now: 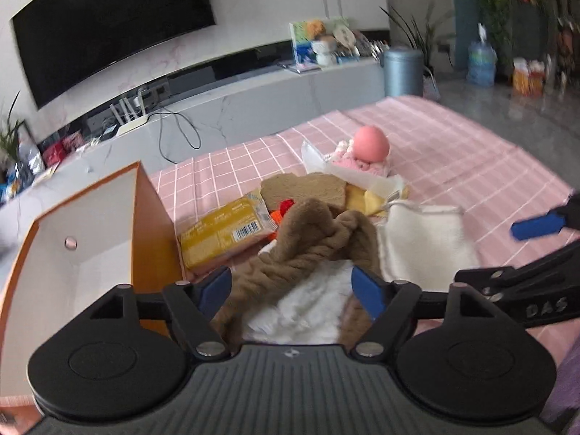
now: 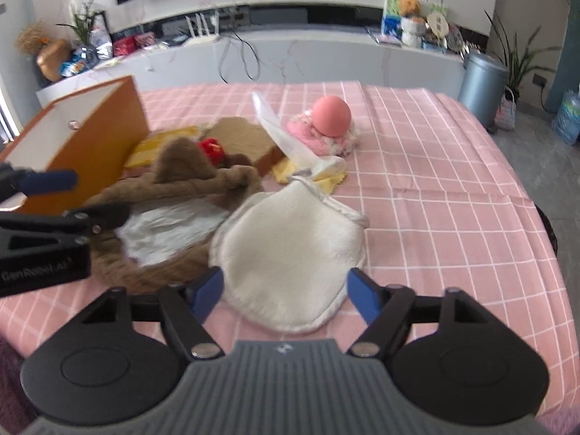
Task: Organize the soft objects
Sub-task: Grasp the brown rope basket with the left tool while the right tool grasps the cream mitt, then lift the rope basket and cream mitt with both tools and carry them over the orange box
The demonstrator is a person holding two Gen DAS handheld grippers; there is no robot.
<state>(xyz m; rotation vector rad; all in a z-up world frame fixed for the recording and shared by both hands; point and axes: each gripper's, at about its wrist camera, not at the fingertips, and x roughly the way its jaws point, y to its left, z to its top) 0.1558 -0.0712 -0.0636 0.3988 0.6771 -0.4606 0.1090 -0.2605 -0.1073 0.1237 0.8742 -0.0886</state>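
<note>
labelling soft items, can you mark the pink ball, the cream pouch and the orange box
pink ball [image 2: 332,115], right wrist view, middle of its front.
cream pouch [image 2: 290,246], right wrist view, centre of its fluffy face.
orange box [image 1: 154,217], left wrist view, its orange side wall.

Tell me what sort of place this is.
Most likely a home living room: a big wall-mounted TV above a long marble-look media console, potted plants, and a table under a pink checked cloth.
</note>
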